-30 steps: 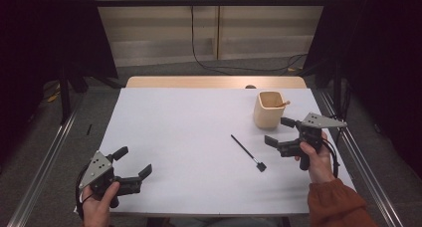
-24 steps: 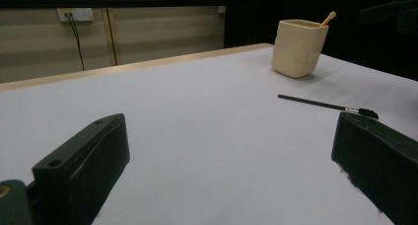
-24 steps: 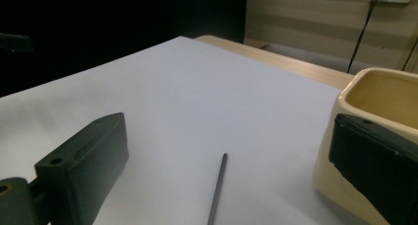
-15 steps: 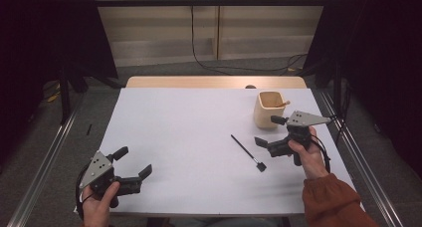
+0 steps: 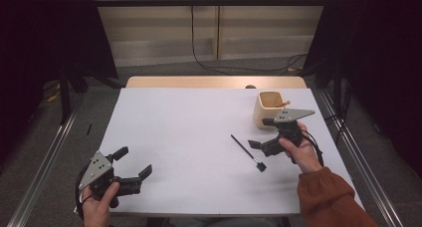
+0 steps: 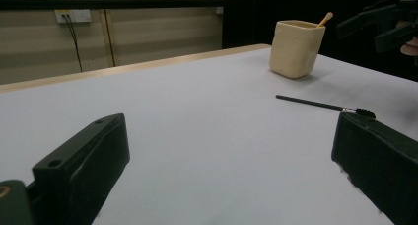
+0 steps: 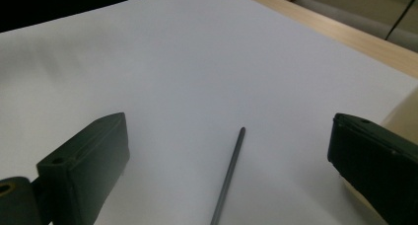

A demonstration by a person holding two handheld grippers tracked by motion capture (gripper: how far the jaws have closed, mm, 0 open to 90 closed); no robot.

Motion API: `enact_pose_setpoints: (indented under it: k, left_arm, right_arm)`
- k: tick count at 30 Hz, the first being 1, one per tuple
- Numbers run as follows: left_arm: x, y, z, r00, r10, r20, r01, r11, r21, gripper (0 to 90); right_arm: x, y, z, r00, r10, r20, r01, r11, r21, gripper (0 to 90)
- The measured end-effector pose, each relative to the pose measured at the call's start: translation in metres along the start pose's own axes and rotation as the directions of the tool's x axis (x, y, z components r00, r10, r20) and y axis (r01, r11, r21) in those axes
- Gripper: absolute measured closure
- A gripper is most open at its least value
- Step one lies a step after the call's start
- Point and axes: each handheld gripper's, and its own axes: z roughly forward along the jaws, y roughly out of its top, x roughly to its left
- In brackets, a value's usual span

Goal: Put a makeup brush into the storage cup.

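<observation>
Brush (image 5: 247, 152) flat on white table (image 5: 189, 137) — right gripper (image 5: 263, 134) spread wide just beside it, no readable markings.

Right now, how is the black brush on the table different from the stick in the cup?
The black brush lies flat on the white table, all of it in sight; the stick leans inside the cream cup, with just its tip showing above the rim. The brush is dark, the stick pale and wood-coloured. The open right gripper is beside the brush, not touching it. Both are thin and straight.
</observation>
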Motion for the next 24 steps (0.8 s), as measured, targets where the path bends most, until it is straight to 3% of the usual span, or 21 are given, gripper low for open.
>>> enact_pose_setpoints:
  k: [3, 8, 10, 16, 20, 22, 24]
  left_arm:
    - [0.000, 0.000, 0.000, 1.0000, -0.001, 0.004, 0.001, 1.0000, 0.000, 1.1]
    - [-0.001, 0.000, 0.000, 1.0000, 0.002, 0.005, -0.002, 1.0000, 0.001, 1.1]
    - [-0.001, 0.000, 0.000, 1.0000, 0.001, 0.004, -0.001, 1.0000, 0.001, 1.1]
    - [-0.001, 0.000, 0.000, 1.0000, 0.004, 0.003, -0.004, 1.0000, 0.006, 1.1]
    - [-0.001, 0.000, 0.000, 1.0000, 0.005, 0.004, -0.005, 1.0000, 0.007, 1.1]
    - [-0.001, 0.000, 0.000, 1.0000, 0.005, 0.004, -0.005, 1.0000, 0.007, 1.1]
    - [-0.001, 0.000, 0.000, 1.0000, 0.006, 0.004, -0.006, 1.0000, 0.007, 1.1]
  right_arm:
    - [-0.001, 0.003, 0.001, 0.9990, -0.017, -0.042, 0.018, 1.000, 0.020, 1.2]
    - [0.001, 0.005, 0.008, 0.9988, -0.038, -0.032, 0.040, 0.996, 0.074, 3.5]
    - [0.002, 0.004, 0.010, 0.9974, -0.063, -0.035, 0.065, 0.994, 0.083, 9.4]
    - [0.002, 0.006, 0.012, 0.9970, -0.064, -0.044, 0.069, 0.990, 0.127, 13.8]
    - [-0.001, 0.011, 0.013, 0.9975, -0.050, -0.050, 0.058, 0.982, 0.179, 12.4]
    - [-0.002, 0.015, 0.017, 0.9971, -0.002, -0.076, 0.020, 0.971, 0.237, 3.4]
    - [-0.002, 0.017, 0.020, 0.9976, -0.004, -0.069, 0.023, 0.962, 0.273, 6.4]
